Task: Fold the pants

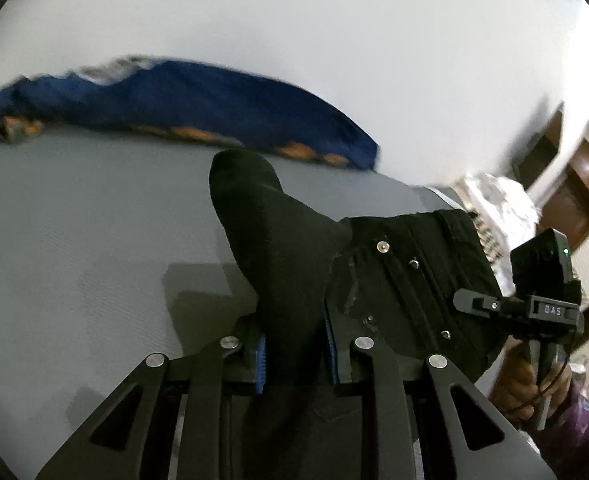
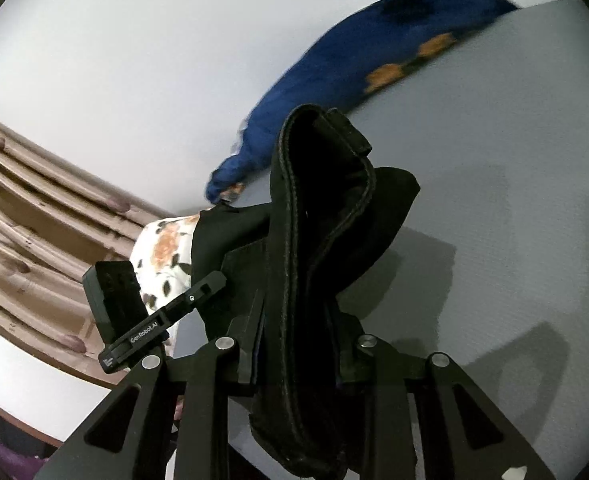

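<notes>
The black pants (image 1: 290,240) are lifted above the grey bed surface (image 1: 74,240). My left gripper (image 1: 294,356) is shut on a fold of the pants, whose buttoned waist part (image 1: 406,280) stretches to the right. My right gripper (image 2: 298,352) is shut on a bunched, stitched edge of the pants (image 2: 318,216), which stands up between the fingers and hangs below them. The right gripper also shows in the left wrist view (image 1: 534,304), held by a hand at the far right. The left gripper shows in the right wrist view (image 2: 134,320) at the left.
A blue cloth with orange patches (image 1: 198,104) lies along the far edge of the bed against a white wall; it also shows in the right wrist view (image 2: 358,64). A floral white cloth (image 2: 162,256) lies at the bed's end. Beige curtains (image 2: 22,224) hang at left.
</notes>
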Demonstrator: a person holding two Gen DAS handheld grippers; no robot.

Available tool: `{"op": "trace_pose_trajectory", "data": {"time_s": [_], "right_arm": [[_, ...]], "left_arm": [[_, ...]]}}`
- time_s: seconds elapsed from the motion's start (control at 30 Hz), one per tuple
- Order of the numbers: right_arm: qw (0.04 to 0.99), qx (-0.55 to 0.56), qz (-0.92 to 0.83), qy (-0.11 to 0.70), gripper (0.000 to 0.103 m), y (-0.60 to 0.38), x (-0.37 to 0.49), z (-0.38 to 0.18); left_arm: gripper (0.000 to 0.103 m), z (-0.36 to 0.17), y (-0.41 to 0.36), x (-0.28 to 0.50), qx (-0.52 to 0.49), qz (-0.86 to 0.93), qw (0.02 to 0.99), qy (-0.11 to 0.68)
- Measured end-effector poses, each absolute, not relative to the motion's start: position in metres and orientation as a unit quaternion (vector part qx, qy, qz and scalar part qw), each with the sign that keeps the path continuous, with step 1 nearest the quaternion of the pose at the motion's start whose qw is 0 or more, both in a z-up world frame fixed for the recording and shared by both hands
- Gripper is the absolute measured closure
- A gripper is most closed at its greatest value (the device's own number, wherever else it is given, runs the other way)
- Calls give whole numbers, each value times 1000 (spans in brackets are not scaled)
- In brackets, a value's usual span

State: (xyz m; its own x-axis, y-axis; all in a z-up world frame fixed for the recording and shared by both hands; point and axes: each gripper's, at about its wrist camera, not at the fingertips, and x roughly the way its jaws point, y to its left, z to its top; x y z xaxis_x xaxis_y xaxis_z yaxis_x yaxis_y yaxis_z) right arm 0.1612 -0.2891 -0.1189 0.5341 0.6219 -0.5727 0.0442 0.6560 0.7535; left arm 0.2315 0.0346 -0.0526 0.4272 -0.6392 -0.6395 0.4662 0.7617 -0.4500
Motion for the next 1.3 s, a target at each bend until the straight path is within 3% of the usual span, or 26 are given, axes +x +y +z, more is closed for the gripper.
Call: {"op": "trace_pose_trajectory", "data": {"time_s": [0.27,0.5,0.9,1.17,1.3], "right_arm": [[773,385,223,451,79,-219,264,-134],[753,398,229,471,79,-173,344,-168],[760,395,204,475,79,-161,377,-202],[772,371,180,483,80,-148,382,-208],[773,370,172,487,78,-150,379,-215]], "left_arm": [[80,-42,104,301,-66,-260,877,399],[80,-67,145,362,-48,-213,892,397],[80,-105,163,414,-33,-187,899,394],[71,-116,162,416,-22,-172,904,392],[61,-120,164,416,-22,-160,905,393]]}}
